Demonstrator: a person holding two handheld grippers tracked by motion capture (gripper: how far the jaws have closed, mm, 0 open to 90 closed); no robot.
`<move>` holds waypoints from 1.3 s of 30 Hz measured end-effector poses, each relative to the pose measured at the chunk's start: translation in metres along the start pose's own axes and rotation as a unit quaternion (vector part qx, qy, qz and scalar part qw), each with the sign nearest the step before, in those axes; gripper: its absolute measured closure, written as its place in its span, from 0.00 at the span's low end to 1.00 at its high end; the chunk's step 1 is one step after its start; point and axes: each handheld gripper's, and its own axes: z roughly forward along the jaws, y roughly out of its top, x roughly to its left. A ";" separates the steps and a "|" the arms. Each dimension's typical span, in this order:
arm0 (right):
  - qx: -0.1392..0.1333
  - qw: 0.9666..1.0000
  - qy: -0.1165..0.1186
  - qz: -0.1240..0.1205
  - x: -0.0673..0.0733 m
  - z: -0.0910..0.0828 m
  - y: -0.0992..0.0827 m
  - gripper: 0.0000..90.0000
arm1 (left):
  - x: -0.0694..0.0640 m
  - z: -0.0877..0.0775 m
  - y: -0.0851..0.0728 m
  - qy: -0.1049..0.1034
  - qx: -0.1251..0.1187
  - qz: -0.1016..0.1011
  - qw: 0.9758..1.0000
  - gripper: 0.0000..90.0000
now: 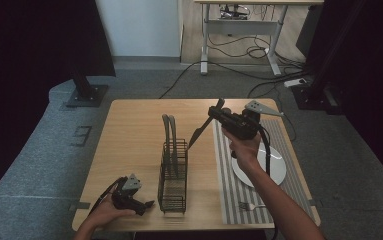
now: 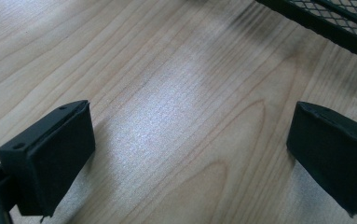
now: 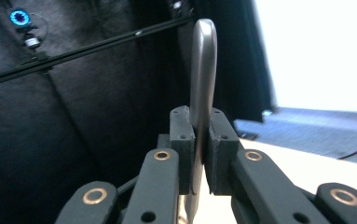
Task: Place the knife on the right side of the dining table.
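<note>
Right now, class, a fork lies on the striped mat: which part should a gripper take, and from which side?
Take the fork by its handle, probably straight down from above with the fingers across its narrow width. It lies flat on the mat, tines toward the left, so a sideways approach would likely just push it.

Right claw [image 1: 218, 113] raised, clamped tight — left claw [image 1: 146, 206] agape, resting low.

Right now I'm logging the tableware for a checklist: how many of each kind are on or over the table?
Knives: 1, knife held by the right gripper
Forks: 1, fork
Plates: 1, plate
Wire racks: 1, rack
Striped mats: 1, mat
Handles standing in the rack: 2, handles
Total: 7
</note>
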 end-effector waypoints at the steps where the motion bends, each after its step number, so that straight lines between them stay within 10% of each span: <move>1: -0.004 1.000 -0.007 -0.008 0.000 -0.003 0.001 0.92 | 0.000 0.000 0.000 0.000 0.000 0.000 1.000 0.01; 39: 0.031 0.994 -0.095 0.038 -0.074 -0.002 -0.055 0.92 | 0.000 0.000 0.000 0.000 0.000 0.000 1.000 0.01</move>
